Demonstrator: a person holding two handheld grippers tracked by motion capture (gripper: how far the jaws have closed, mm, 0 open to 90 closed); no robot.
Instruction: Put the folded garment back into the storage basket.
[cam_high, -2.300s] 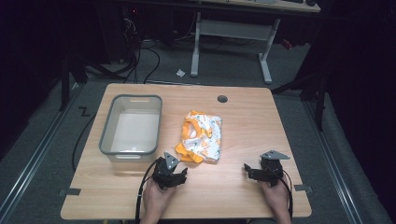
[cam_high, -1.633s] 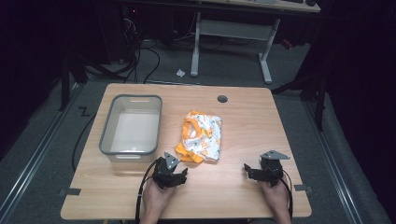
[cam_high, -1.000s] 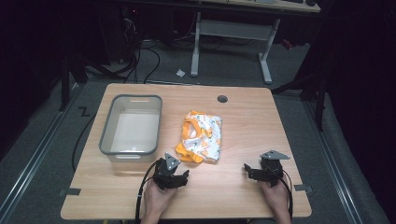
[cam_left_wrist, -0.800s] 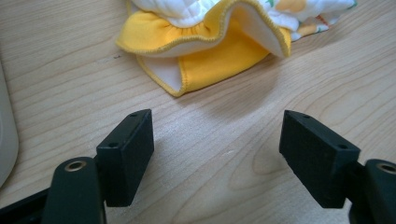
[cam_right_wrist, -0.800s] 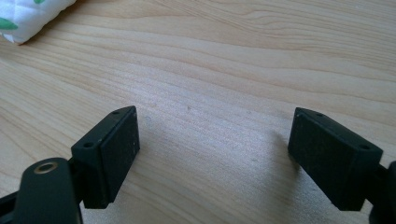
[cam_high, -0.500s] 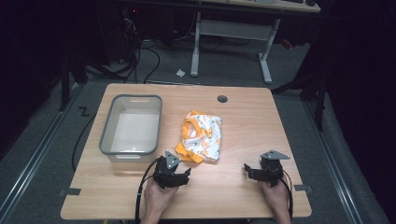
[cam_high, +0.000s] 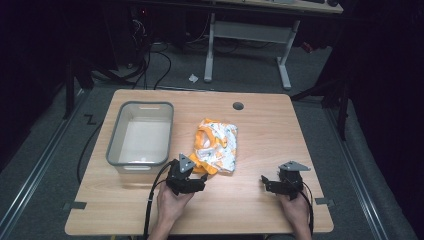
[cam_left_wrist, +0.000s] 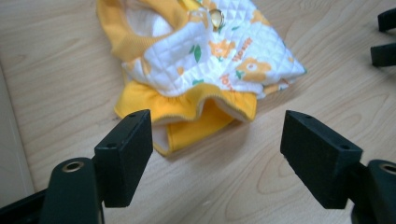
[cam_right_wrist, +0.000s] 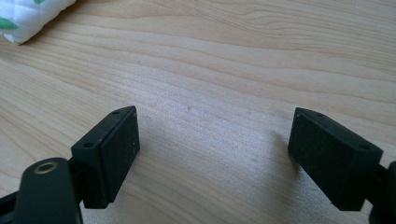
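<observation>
Black jaws stand wide on my left gripper (cam_left_wrist: 217, 154), holding nothing, with the yellow hem of the little garment (cam_left_wrist: 205, 60) just past them on the table (cam_high: 260, 210). My right gripper (cam_high: 265, 184) is spread just as wide over bare wood (well apart from the cloth). Farther out, the garment, a quilted white piece with orange flowers, lies mid-table, and left of it sits the grey bin (cam_high: 115, 140). Beyond it there is a small round hole (cam_high: 238, 106).
</observation>
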